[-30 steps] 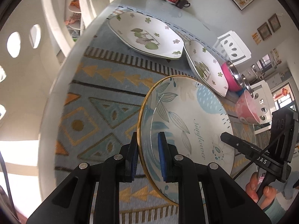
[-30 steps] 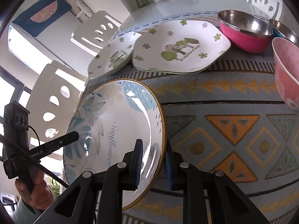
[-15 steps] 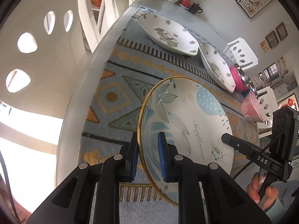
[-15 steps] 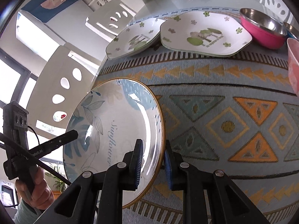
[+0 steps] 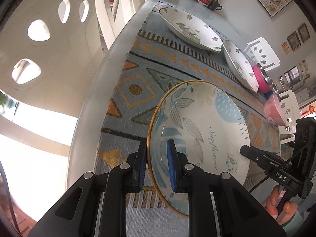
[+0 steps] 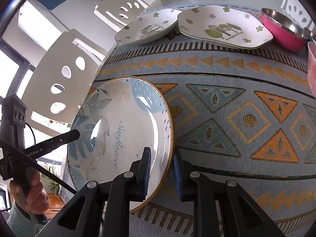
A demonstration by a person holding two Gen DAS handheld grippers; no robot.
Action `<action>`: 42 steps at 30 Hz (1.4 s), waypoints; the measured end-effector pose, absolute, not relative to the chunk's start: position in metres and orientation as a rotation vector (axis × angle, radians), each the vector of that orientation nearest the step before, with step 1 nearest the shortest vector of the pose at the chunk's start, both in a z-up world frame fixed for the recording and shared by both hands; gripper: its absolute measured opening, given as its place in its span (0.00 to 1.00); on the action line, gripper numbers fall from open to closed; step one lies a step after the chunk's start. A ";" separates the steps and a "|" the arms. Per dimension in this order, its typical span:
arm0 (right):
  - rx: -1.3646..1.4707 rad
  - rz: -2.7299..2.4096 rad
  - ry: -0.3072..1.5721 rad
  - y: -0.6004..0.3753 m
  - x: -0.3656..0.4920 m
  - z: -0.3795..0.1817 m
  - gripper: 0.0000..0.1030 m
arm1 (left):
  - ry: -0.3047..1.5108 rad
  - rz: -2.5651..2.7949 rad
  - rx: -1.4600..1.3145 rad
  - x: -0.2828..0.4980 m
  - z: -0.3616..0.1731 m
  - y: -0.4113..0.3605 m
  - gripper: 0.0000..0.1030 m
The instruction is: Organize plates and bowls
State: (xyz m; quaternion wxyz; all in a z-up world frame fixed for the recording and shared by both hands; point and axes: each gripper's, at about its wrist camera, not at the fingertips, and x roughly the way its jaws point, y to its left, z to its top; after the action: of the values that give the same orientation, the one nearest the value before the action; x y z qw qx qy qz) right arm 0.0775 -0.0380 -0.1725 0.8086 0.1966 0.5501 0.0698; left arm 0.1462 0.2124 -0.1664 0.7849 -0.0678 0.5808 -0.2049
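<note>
Both grippers are clamped on opposite edges of one gold-rimmed leaf-pattern plate – the left gripper on one rim, the right gripper on the other. The plate hangs tilted above the patterned table runner near the counter edge, well apart from the two flower-print plates and the pink bowl. Risk: each grip covers only a narrow strip of glazed rim – uneven motion between the hands could twist the plate free, dropping it at the edge.
</note>
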 end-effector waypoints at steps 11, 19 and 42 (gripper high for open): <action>0.467 0.175 1.214 -0.041 0.078 -0.175 0.22 | 1.253 -0.443 -0.146 0.147 -0.163 0.218 0.19; 0.513 0.113 1.198 -0.062 0.070 -0.164 0.22 | 1.195 -0.431 -0.108 0.155 -0.141 0.222 0.19; 0.567 -0.045 0.926 -0.151 0.100 -0.063 0.61 | 1.019 -0.629 -0.142 0.210 -0.056 0.113 0.51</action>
State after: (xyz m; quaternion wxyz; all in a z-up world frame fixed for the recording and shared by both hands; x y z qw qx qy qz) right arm 0.0996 -0.1509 -0.0626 0.8560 0.2695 0.4405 -0.0213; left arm 0.2104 0.1128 -0.0564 0.8237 -0.0670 0.4792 -0.2957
